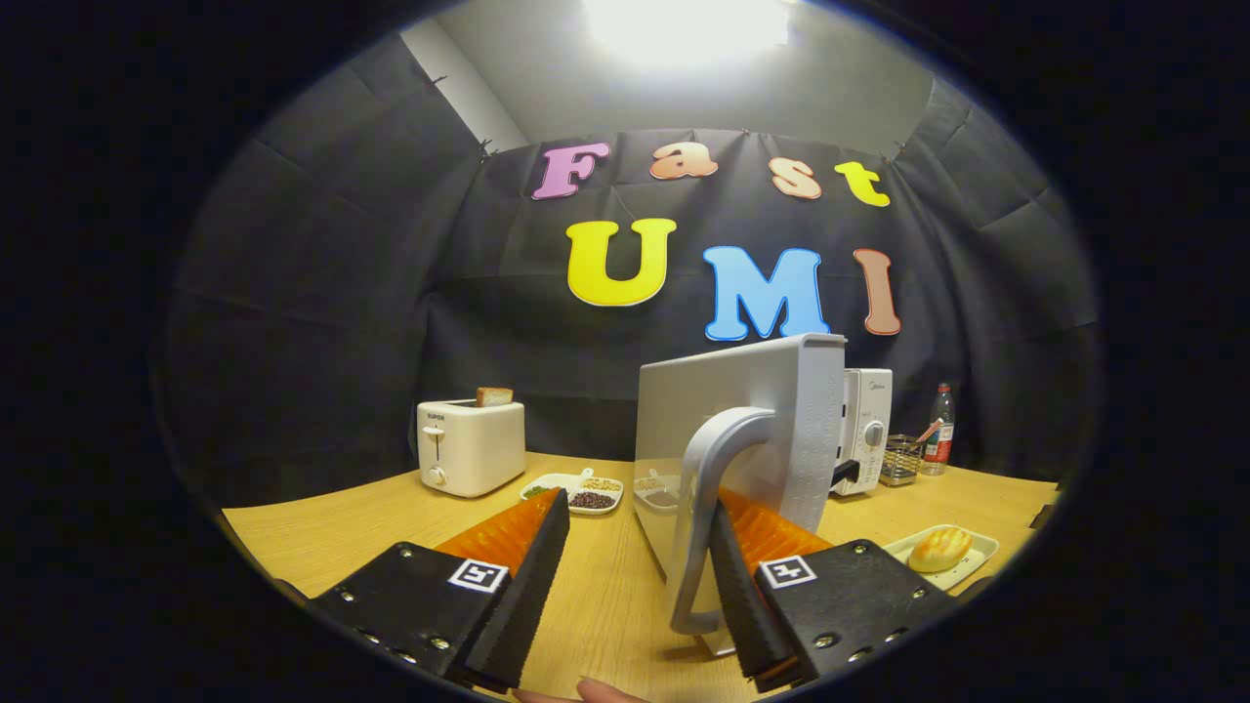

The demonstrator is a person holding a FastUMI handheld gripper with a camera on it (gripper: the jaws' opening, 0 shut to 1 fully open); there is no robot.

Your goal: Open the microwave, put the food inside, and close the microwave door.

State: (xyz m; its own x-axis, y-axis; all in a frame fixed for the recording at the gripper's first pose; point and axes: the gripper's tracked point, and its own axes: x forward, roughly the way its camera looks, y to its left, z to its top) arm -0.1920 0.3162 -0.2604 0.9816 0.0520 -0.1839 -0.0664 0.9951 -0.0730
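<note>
The white microwave (pixel 867 430) stands on the wooden table (pixel 322 532), its door (pixel 742 391) swung wide toward me and seen nearly edge-on. The door's curved grey handle (pixel 695 517) lies between my fingers, right against the inner side of the right finger (pixel 747 596); the left finger (pixel 532 576) stands well clear of it. My gripper (pixel 642 500) is open. A golden bun (pixel 939 549) rests on a white oblong plate (pixel 977 558) to the right of my right finger. The oven's inside is hidden behind the door.
A white toaster (pixel 471 447) with a slice of toast (pixel 494 395) stands at the back left. Beside it lies a white divided dish (pixel 576 491) of beans and grains. A wire basket (pixel 900 459) and a bottle (pixel 939 425) stand right of the microwave. A person's fingertip (pixel 605 691) shows below.
</note>
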